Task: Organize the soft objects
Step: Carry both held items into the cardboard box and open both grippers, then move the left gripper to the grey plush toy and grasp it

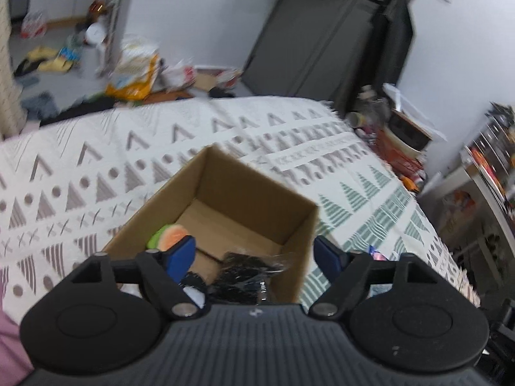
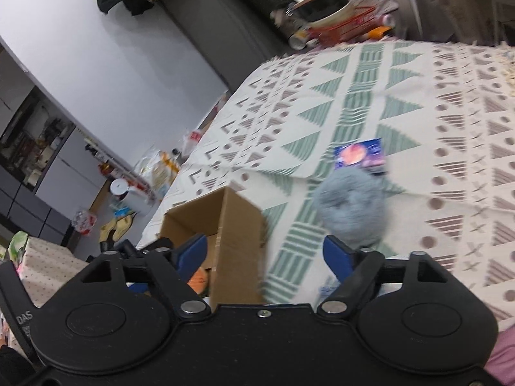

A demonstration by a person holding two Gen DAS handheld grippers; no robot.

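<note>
An open cardboard box stands on the patterned bedspread. Inside it lie a green and orange plush slice and a black fluffy item in clear wrap. My left gripper is open and empty just above the box's near side. In the right wrist view the box is at lower left. A grey-blue fluffy ball with a blue card tag lies on the bedspread beyond it. My right gripper is open and empty, with the ball just past its right finger.
The bed's far edge drops to a cluttered floor with bags and clothes. A crowded side table stands past the bed's corner. Shelves stand at the right.
</note>
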